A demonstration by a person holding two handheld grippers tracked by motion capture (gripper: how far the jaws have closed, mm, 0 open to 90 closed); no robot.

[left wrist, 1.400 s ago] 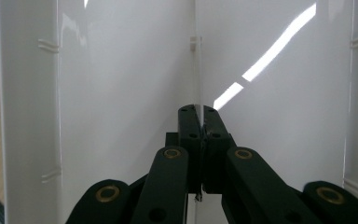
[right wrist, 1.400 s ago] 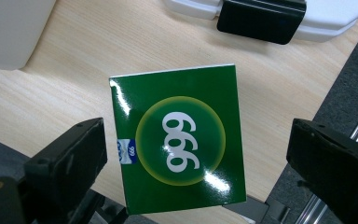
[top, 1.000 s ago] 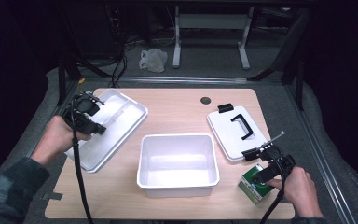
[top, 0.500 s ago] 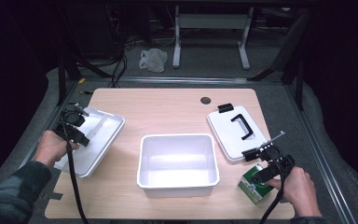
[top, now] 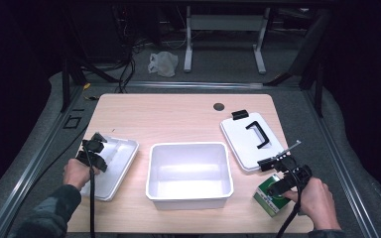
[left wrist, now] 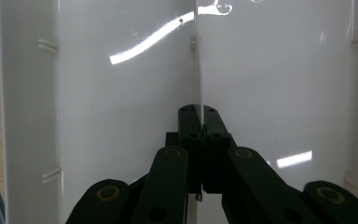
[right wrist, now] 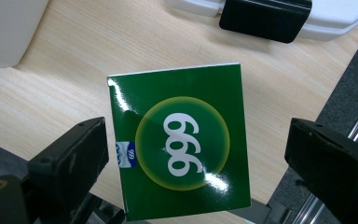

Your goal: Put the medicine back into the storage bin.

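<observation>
Between spread right gripper [right wrist: 196, 158] fingers, a glossy square green box [right wrist: 182, 140].

The one thing bearing readable print is the green box [right wrist: 179, 140] lying on the counter [right wrist: 51, 93]. On its top face, in the right gripper view, a yellow-green disc holds three large white digits that read "666" or "999", depending on which way up the box is taken; as seen there they look like "999" turned on its side. At the disc's 9 o'clock, on the box's edge, sits a small blue-and-white label with the same three digits in tiny print. In the high view the box [top: 271, 196] is too small to read.
</observation>
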